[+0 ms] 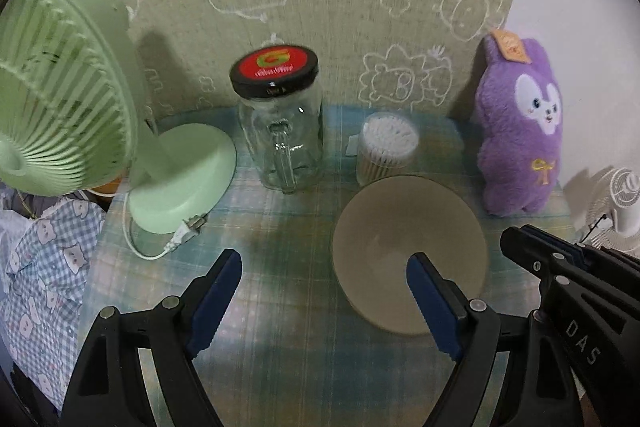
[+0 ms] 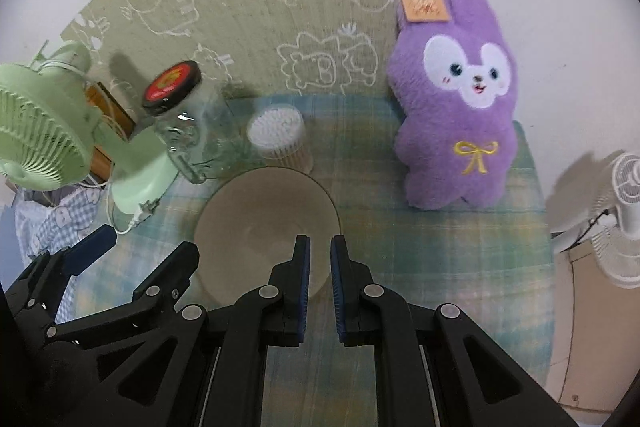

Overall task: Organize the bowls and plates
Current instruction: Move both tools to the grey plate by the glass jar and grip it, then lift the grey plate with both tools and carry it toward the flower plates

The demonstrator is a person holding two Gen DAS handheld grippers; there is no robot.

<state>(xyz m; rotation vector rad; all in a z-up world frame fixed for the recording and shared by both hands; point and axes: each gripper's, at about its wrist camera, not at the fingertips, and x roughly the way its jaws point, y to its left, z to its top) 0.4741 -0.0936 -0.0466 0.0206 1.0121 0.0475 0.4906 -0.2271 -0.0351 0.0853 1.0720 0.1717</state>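
Left gripper (image 1: pixel 324 263): jaws released wide. Right gripper (image 2: pixel 320 247): jaws nearly closed, gripping nothing. Straddle the bowl (image 1: pixel 408 251) rim squarely, clear of the cotton swabs (image 1: pixel 388 147).

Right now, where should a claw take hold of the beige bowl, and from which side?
Grip the bowl's near rim, coming from the front: it sits upright and open, so one finger goes inside the thin wall, one outside. The right claw is already closest.

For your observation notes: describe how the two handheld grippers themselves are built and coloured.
Both the left gripper and right gripper have black angular linkages with silver pivot pins and blue ribbed finger pads. White lettering "DAS" marks the right gripper's side.
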